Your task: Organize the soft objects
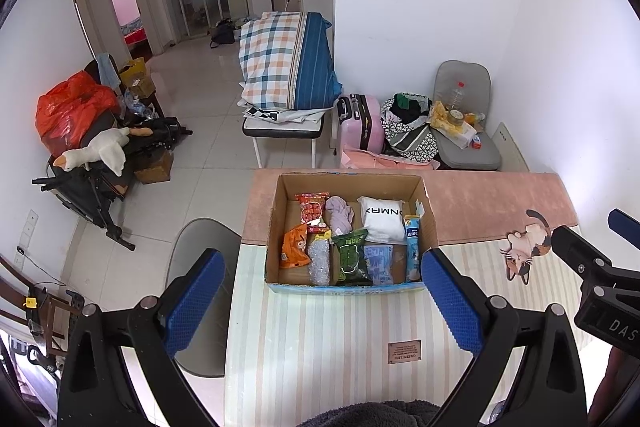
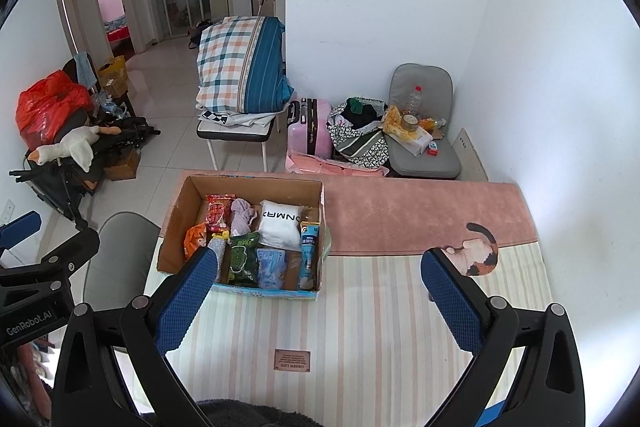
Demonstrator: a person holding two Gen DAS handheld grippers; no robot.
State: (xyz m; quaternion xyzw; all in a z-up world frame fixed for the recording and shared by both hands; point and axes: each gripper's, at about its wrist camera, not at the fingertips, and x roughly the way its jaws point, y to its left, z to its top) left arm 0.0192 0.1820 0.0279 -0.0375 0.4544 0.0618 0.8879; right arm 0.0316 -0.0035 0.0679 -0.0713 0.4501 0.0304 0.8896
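Both jaws are spread wide and nothing is held in them. The left gripper (image 1: 322, 301) is seen low in the left wrist view, with its blue pads (image 1: 194, 301) on each side of the near end of a cardboard box (image 1: 348, 285). The right gripper (image 2: 320, 301) is seen low in the right wrist view, and its left pad covers the near left corner of the box. The box is set on a striped mat (image 1: 340, 331) in the middle of the left wrist view and left of the middle in the right wrist view. Soft things are packed inside it. A white pillow pack (image 1: 382, 219) is laid at the far right, with a lilac cloth (image 1: 339, 214) beside it and a red snack bag (image 1: 313, 207) at the far left. Nearer the front, an orange bag (image 1: 294, 247), a green bag (image 1: 351, 259) and a pale blue pack (image 1: 378, 263) are lined up. A tall blue pouch (image 1: 412, 247) is leaned on the right wall of the box. A cat picture (image 1: 524, 251) is printed on the mat at the right. A dark fuzzy thing (image 1: 372, 415) is seen at the very bottom edge, but what it is cannot be told.
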